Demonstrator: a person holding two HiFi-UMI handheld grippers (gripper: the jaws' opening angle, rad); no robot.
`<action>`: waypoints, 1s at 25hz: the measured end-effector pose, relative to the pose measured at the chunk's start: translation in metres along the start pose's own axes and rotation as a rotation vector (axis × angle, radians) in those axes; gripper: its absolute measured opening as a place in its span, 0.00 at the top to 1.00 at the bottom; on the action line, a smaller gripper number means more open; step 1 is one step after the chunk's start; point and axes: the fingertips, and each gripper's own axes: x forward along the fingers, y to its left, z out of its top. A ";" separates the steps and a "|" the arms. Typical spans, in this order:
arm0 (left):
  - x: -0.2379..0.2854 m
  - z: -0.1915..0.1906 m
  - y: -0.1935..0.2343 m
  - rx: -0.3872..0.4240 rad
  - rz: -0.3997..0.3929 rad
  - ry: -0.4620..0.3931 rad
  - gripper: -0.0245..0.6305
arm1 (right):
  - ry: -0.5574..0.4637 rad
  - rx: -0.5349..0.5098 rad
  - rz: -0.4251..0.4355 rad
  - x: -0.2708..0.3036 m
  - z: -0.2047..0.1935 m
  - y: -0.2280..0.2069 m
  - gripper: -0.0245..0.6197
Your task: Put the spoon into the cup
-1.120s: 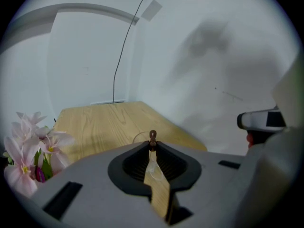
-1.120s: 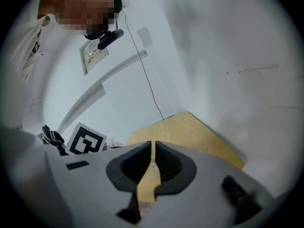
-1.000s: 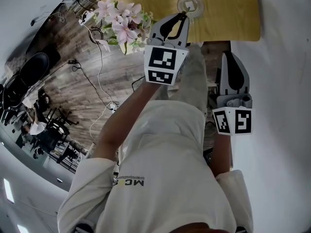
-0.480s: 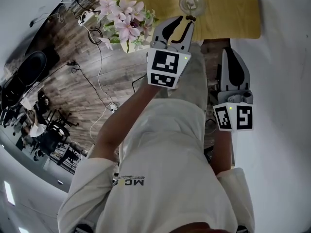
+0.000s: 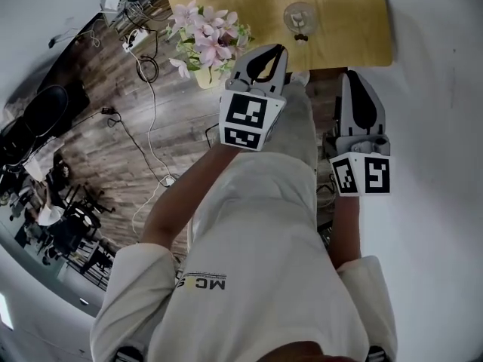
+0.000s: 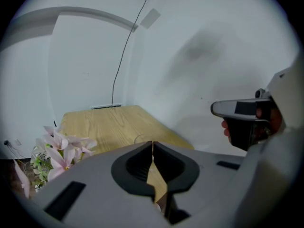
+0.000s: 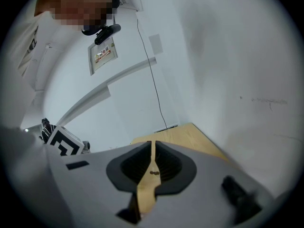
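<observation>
Over table (image 5: 226,6) edge, left gripper (image 5: 280,48) closing on nothing near cup (image 5: 300,16), right gripper (image 5: 355,76) jaws together, empty.

I see a light wooden table (image 5: 249,6) set into a corner of plain white walls (image 5: 441,81), with a thin dark cable (image 6: 124,56) running up the wall behind it. The floor (image 5: 98,138) is grey-brown wood planking, strewn with loose cords (image 5: 151,138) and a power strip (image 5: 136,36). Pink flowers (image 5: 207,40) stand by the table's edge, dark furniture (image 5: 45,108) I can't identify sits further off, and the light is soft and even.
</observation>
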 end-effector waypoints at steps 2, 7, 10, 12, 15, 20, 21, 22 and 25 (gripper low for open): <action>-0.016 0.009 -0.002 -0.003 -0.003 -0.021 0.94 | -0.016 -0.024 -0.002 -0.006 0.012 0.007 0.90; -0.056 0.041 -0.004 -0.004 -0.022 -0.102 0.94 | -0.058 -0.083 -0.017 -0.014 0.043 0.020 0.90; -0.080 0.060 -0.005 0.012 -0.030 -0.153 0.94 | -0.078 -0.117 -0.027 -0.021 0.057 0.027 0.90; -0.095 0.073 -0.005 0.026 -0.034 -0.182 0.94 | -0.082 -0.139 -0.039 -0.025 0.064 0.033 0.90; -0.117 0.090 0.000 0.056 -0.035 -0.234 0.94 | -0.099 -0.167 -0.065 -0.028 0.072 0.042 0.90; -0.163 0.105 0.008 0.084 -0.030 -0.301 0.94 | -0.140 -0.195 -0.083 -0.044 0.079 0.062 0.90; -0.170 0.106 0.009 0.084 -0.031 -0.308 0.94 | -0.146 -0.207 -0.083 -0.047 0.081 0.066 0.90; -0.177 0.106 0.010 0.083 -0.032 -0.314 0.94 | -0.151 -0.219 -0.082 -0.050 0.082 0.070 0.90; -0.192 0.106 0.012 0.095 -0.031 -0.329 0.94 | -0.154 -0.240 -0.069 -0.058 0.082 0.079 0.90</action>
